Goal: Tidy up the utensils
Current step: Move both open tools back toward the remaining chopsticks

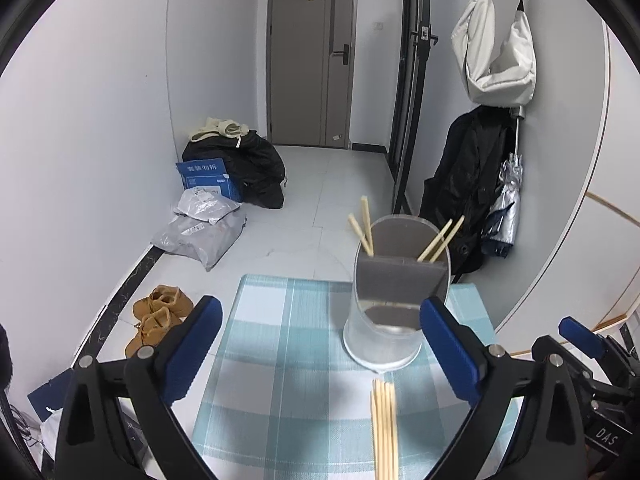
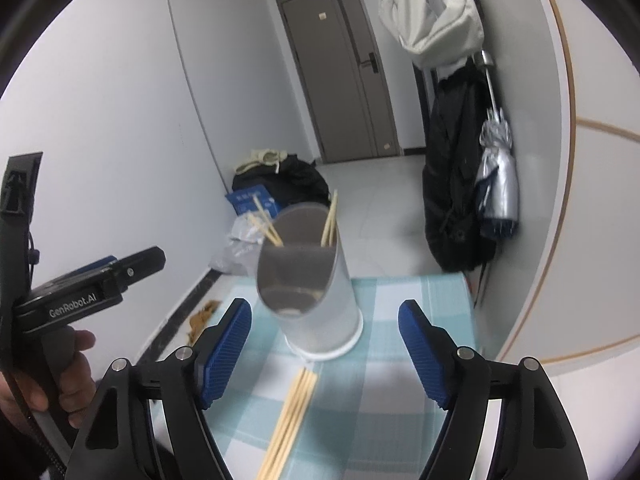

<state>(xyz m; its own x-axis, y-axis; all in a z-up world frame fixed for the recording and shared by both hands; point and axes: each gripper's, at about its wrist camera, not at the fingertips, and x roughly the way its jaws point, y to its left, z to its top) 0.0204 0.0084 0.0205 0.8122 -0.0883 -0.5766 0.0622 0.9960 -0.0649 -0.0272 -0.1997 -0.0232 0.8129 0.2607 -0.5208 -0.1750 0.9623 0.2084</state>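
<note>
Chopsticks, pale wooden sticks bundled side by side, lay at the lower centre of the left wrist view on a teal checked surface, just below a tall translucent holder with a grey divider. Four more sticks already leaned inside it. The left gripper stood wide and empty, its right pad close to the holder; closing there could likely nudge the holder over.

In the right wrist view, the bundle ran diagonally from lower centre toward the holder's base. The right gripper was wide, holding nothing. Thin smooth sticks could scatter or roll if pinched unevenly.
</note>
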